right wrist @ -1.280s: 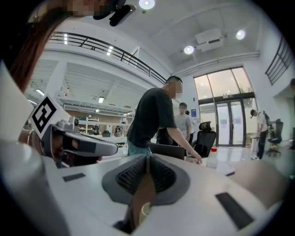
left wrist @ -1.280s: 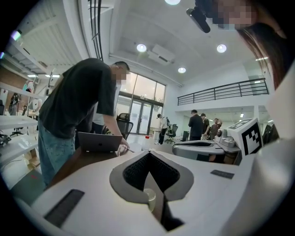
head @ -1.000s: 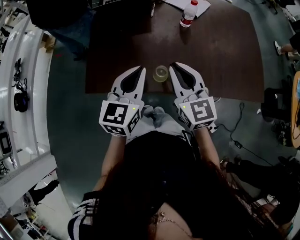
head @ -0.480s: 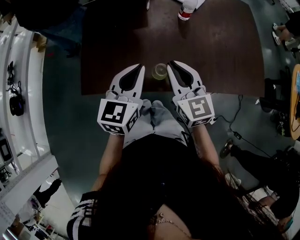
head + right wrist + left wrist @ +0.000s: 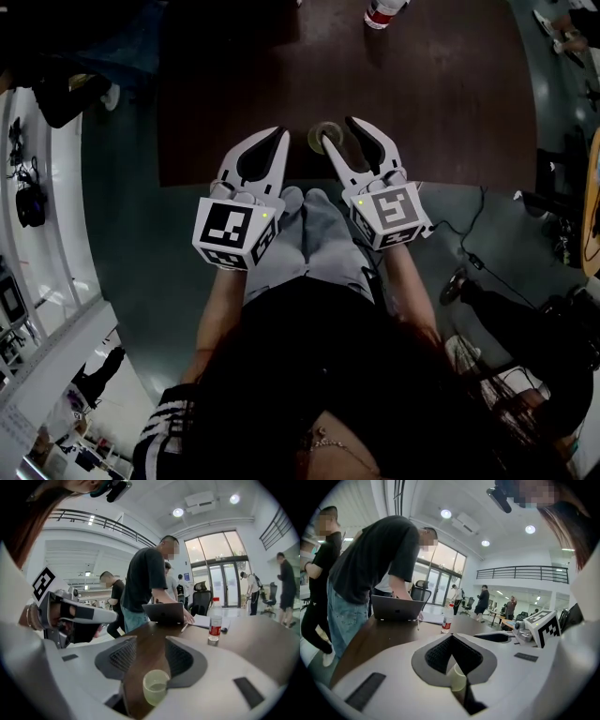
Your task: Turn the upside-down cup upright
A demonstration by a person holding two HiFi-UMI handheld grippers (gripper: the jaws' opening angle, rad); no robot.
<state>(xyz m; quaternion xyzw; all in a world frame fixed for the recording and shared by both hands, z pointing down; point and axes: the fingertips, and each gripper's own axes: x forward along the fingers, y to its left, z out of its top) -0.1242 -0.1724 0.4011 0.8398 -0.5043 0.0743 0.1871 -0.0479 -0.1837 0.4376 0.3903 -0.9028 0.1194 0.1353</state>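
Two grippers hung over the near part of the tabletop (image 5: 441, 103) in the head view, both well apart from the bottle (image 5: 382, 11) and on the person's side of it. The cup (image 5: 327, 134) stood there too, far from the bottle. The right gripper (image 5: 339, 131) had the cup between its tips; its jaws had just been opening and stood apart, not pressing on it. The left gripper (image 5: 279, 137) was closed and empty, further to the left of the bottle than the cup was. I judged the step to be the approach for the grasp. It would go well if the right gripper went lower and forward until the cup's wall sat between the pads, with room left for a roll of the wrist afterwards.

In the left gripper view the jaws met with nothing between them, and the cup showed only behind them. This gripper seemed to have no part in the grasp.

In the right gripper view the cup stood low between the open jaws, closer to the jaw on the bottle's side. I thought a small shift to centre it would help before closing, and a gentle squeeze, since the wall looked thin. The cup was small, pale yellowish and half transparent. Its upper end showed as a ring, and I could not tell base from mouth.
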